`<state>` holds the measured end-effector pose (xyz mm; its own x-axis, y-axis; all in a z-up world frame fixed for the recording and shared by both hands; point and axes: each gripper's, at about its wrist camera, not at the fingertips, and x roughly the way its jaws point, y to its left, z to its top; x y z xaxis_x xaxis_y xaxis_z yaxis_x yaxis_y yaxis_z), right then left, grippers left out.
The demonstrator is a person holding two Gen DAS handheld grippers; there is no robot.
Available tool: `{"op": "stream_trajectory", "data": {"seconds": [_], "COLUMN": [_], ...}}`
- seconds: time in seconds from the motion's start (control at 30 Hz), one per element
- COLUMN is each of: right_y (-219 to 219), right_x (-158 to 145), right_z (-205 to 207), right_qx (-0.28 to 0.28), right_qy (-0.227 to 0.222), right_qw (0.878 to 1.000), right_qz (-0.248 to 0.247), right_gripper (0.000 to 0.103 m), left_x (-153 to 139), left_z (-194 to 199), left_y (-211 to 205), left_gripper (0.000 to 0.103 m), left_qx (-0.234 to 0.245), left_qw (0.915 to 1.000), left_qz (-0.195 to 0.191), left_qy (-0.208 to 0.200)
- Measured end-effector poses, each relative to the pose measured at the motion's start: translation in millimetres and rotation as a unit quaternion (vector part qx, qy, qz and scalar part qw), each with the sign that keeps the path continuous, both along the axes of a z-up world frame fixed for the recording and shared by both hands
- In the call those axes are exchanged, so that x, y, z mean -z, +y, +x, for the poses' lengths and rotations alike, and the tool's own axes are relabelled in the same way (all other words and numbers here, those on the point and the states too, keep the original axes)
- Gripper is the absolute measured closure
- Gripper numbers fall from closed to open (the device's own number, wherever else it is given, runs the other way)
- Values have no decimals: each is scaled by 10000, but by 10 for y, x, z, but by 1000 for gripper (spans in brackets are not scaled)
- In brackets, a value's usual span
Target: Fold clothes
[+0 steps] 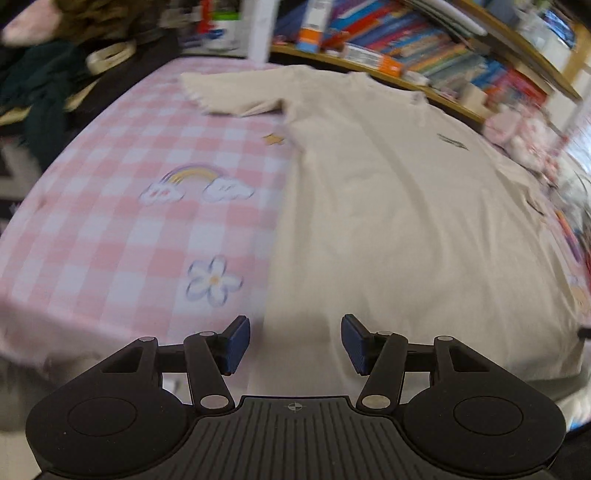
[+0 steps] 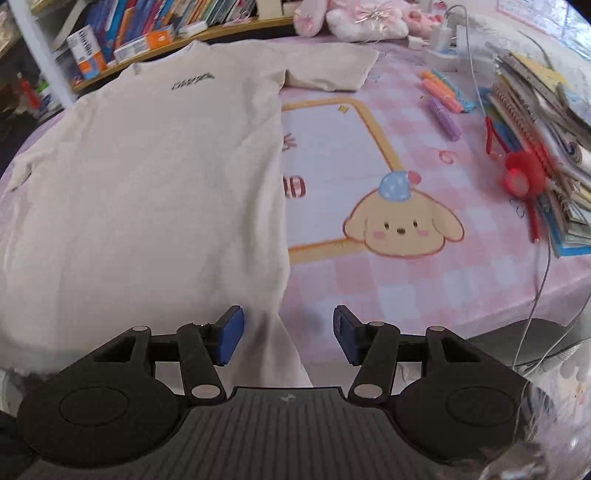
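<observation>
Flat on checked cloth (image 1: 110, 221), cream T-shirt (image 1: 388, 203)

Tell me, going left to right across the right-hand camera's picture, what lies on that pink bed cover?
Cream T-shirt → puppy print → orange and purple markers → red pom-pom charm → stack of books and notebooks.

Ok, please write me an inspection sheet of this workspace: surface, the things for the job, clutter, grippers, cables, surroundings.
Surface: pink checked cloth with cartoon prints.
Job's things: cream T-shirt spread flat, sleeves out, not yet folded.
Clutter: stack of notebooks, coloured pens, red ornament.
Grippers: left gripper open over the shirt's hem; right gripper open, nothing held.
Cables: white cable running over the table's edge.
Surroundings: bookshelf, pink plush toys.
</observation>
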<state>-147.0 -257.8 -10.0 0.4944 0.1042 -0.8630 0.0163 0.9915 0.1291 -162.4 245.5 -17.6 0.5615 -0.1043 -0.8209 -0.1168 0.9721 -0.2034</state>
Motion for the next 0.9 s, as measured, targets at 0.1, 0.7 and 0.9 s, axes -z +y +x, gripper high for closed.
{"op": "stream_trajectory", "data": {"seconds": [0.1, 0.7, 0.9], "right_y": [-96, -304, -95], "right_x": [40, -87, -172], "right_z": [-111, 88, 231], "right_qx": [-145, -649, -834], "right_qy": [41, 64, -220], "right_qw": [9998, 9711, 9776], "right_qz": [150, 2297, 1921], "right_gripper": [51, 94, 94], "left_x": [28, -370, -337], "left_z": [-148, 88, 291], "left_y": [-24, -738, -1383], "left_gripper": [48, 87, 59], "left_qx": [-160, -50, 1079], "left_qw": [9998, 9830, 9818], "left_qz": [111, -1550, -1434], "left_qy": [-12, -980, -625]}}
